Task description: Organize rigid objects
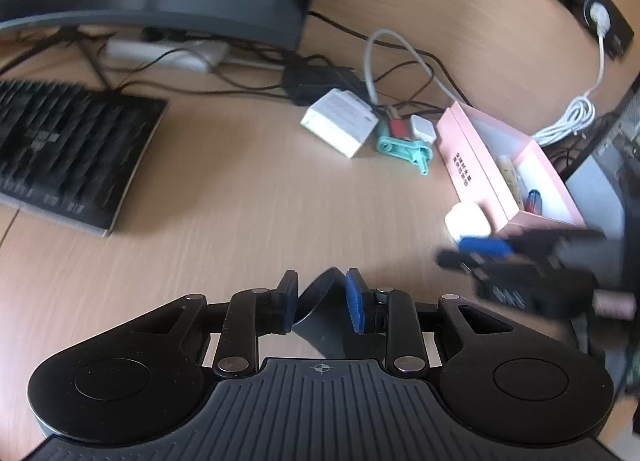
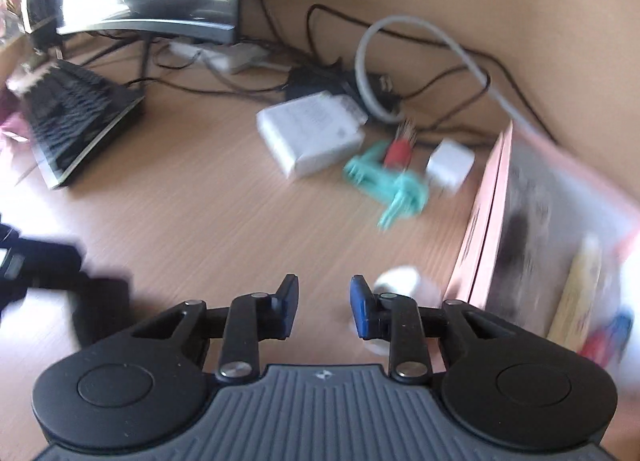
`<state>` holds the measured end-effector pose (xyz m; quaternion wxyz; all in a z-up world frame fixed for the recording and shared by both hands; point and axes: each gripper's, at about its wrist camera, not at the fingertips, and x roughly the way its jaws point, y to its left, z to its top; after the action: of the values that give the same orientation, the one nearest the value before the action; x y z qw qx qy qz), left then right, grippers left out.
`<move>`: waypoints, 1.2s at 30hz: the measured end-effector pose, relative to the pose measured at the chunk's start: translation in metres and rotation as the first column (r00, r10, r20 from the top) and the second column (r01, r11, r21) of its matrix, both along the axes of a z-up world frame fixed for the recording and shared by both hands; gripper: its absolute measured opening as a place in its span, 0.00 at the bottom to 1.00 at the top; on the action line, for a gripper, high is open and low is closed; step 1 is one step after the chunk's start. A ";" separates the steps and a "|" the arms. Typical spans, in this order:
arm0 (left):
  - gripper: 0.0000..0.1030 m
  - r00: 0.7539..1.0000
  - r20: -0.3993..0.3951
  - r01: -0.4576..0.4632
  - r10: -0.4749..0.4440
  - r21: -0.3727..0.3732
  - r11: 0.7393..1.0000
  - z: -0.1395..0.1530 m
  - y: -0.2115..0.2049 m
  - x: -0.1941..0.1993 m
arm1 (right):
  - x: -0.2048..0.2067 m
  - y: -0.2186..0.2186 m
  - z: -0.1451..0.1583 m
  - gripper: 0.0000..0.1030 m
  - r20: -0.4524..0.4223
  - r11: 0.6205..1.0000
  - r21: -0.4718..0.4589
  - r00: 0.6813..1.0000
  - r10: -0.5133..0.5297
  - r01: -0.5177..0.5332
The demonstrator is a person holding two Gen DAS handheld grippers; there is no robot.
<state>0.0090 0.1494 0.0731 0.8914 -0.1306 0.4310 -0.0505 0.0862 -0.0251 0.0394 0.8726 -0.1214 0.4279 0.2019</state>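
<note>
Faintly, dark print on pink box (image 1: 464, 171) side, unreadable.

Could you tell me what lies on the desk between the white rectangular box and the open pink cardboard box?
A teal plastic clip, a red part and a small white square adapter lie there, clearest in the left wrist view.

1. The right gripper (image 2: 324, 307) hangs over the wooden desk (image 2: 200, 221), its jaws parted with nothing between them.
2. A pink box (image 2: 486, 229) stands to the right; a small white round object (image 2: 398, 281) lies just beside it.
3. Farther off lie a teal plastic piece (image 2: 384, 181), a white adapter (image 2: 312, 133) and a white cube (image 2: 450, 165).
4. A keyboard (image 2: 76, 121) sits far left.
</note>
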 end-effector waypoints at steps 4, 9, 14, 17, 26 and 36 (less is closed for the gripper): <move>0.28 1.000 -0.019 0.015 -0.017 -0.071 0.997 -0.008 0.000 -0.007 | -0.053 -0.022 -0.001 0.26 0.048 1.000 -0.004 0.999 -0.005 0.006; 0.28 0.997 0.060 -0.050 0.051 -0.023 0.998 -0.001 -0.009 -0.010 | -0.103 -0.062 -0.006 0.33 0.081 0.990 -0.026 0.987 -0.139 0.141; 0.28 0.994 0.058 0.101 -0.097 -0.077 0.992 0.013 -0.035 0.021 | -0.127 -0.096 -0.005 0.47 0.090 0.965 0.044 0.961 -0.261 0.258; 0.28 0.977 0.060 0.208 -0.203 -0.094 0.974 0.010 -0.070 0.056 | -0.122 -0.100 -0.006 0.47 0.076 0.953 0.055 0.950 -0.301 0.298; 0.29 0.991 -0.042 0.114 -0.126 -0.217 0.970 -0.035 -0.107 0.154 | -0.145 -0.095 0.009 0.48 0.134 0.962 0.055 0.953 -0.273 0.268; 0.28 0.956 -0.063 0.267 -0.288 -0.226 0.937 -0.032 -0.119 0.094 | -0.158 -0.135 -0.005 0.48 0.063 0.924 0.101 0.924 -0.376 0.369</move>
<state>0.1033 0.0306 0.0414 0.8345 -0.1665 0.4788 -0.2158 -0.0714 -0.1603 0.0349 0.9160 -0.0078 0.3984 0.0457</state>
